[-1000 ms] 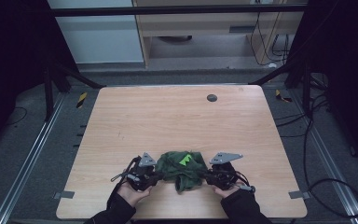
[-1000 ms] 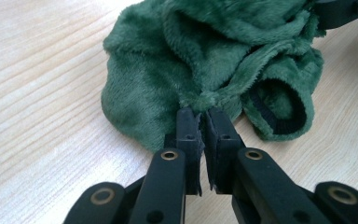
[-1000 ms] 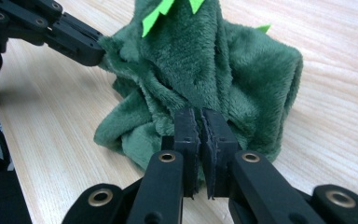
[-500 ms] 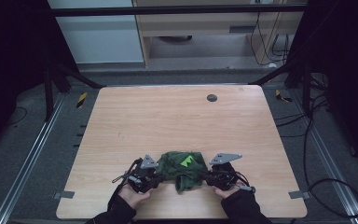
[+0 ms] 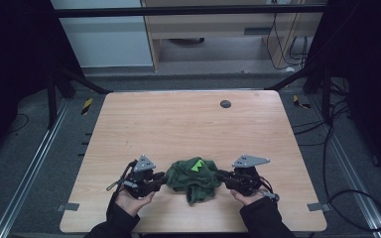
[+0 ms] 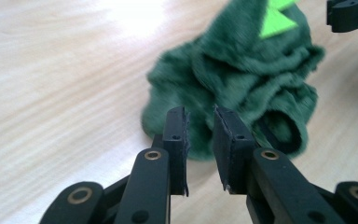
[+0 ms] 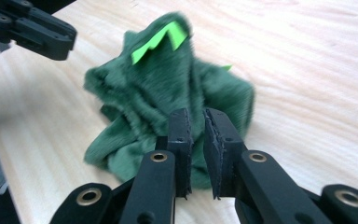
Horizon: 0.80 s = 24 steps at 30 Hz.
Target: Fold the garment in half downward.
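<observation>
Left gripper (image 5: pixel 159 180) sits at the left edge of the crumpled dark green cloth (image 5: pixel 194 177), and its jaws have just been opening, a narrow gap now showing with nothing pinched between the pads. Right gripper (image 5: pixel 223 176) mirrors it on the cloth's other side, jaws parted only a slit, clear of the fabric too. Between both claws the cloth lies bunched on the wooden table (image 5: pixel 178 124), bright green patches (image 5: pixel 196 164) on top.

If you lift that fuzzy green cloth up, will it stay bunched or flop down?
The green cloth lies crumpled in soft folds, so it would probably droop and unfold when lifted. Its fuzzy pile suggests it grips rather than slips. It looks light, and likely slides if pushed.
</observation>
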Each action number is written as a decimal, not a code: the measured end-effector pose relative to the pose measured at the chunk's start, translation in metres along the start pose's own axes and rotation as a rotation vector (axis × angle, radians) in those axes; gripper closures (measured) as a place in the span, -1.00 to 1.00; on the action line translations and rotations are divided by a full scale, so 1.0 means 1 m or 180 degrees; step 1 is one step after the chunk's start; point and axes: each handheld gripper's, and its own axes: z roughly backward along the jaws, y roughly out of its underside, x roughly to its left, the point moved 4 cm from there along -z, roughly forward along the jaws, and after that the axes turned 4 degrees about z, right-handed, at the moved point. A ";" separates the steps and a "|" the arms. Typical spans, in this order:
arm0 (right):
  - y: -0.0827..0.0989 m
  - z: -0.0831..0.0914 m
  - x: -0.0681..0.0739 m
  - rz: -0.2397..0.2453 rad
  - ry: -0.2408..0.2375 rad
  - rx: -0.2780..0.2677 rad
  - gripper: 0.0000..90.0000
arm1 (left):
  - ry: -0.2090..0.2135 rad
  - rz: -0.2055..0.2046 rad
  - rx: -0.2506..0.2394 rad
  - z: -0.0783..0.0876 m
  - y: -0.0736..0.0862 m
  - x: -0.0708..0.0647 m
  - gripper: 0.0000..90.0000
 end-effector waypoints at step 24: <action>-0.039 -0.037 -0.029 -0.0119 0.0244 -0.0090 1.00 | -0.0296 0.0097 -0.0220 -0.040 -0.047 0.018 0.99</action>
